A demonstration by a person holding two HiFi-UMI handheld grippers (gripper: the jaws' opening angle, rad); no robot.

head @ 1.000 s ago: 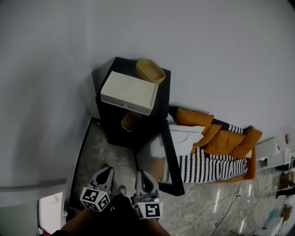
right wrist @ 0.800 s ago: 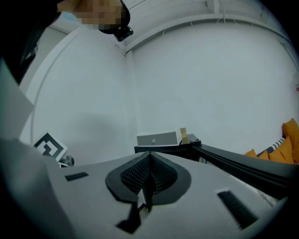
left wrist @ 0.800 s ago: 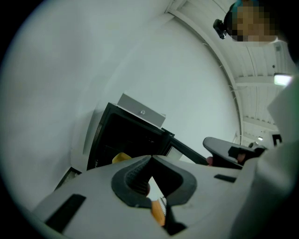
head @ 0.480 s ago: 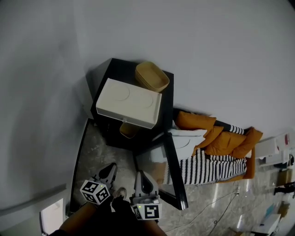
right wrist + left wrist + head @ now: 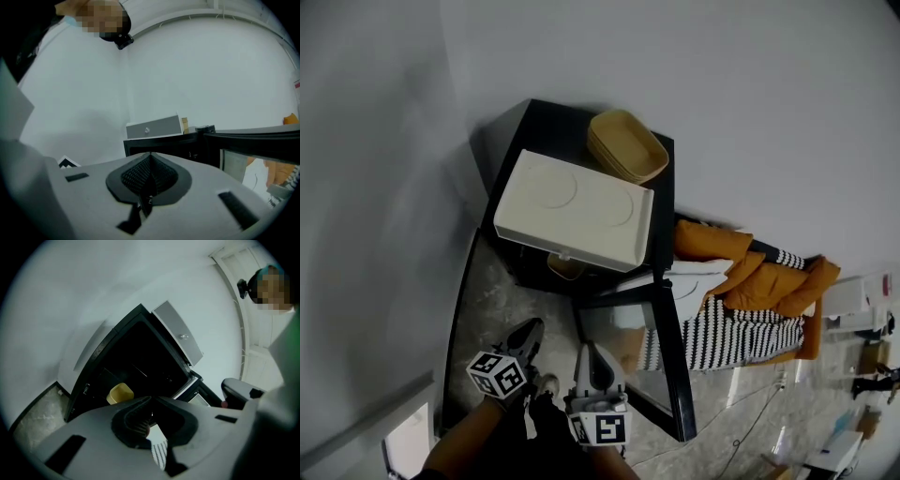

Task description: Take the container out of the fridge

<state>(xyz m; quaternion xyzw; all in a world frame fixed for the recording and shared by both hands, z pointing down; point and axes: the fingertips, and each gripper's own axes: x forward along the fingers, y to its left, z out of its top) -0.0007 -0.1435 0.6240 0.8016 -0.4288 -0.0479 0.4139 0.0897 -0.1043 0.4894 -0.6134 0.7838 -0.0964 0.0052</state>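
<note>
Container (image 5: 120, 393), small and pale yellow, is seen standing on a shelf inside the black fridge (image 5: 548, 127), near the left of the dark interior, with nothing touching it. It is judged to be a light, stiff plastic tub. Its smooth walls may slip under the pads, and any contents could shift if it is tipped. Whether a lid is fitted, or anything is inside, cannot be told from here. A hold across the near wall at the rim is judged best, and the tub would then be drawn out level.

The left gripper (image 5: 149, 401) is held with its jaws pressed together on nothing, well short of the fridge opening. The right gripper (image 5: 150, 157) is likewise closed and empty, and is aimed past the fridge front. Either would have to be opened before the tub can be taken.

The glass door (image 5: 673, 361) is swung wide open to the right, so the way in is unobstructed. On the fridge top a flat cream box (image 5: 577, 211) is set, and a tan tray (image 5: 628, 145) lies just behind it. The fridge is placed on a grey mottled floor (image 5: 487, 309) against a plain white wall (image 5: 750, 112). An orange jacket (image 5: 741, 267) and a black-and-white striped cloth (image 5: 731, 333) are heaped beyond the door.
</note>
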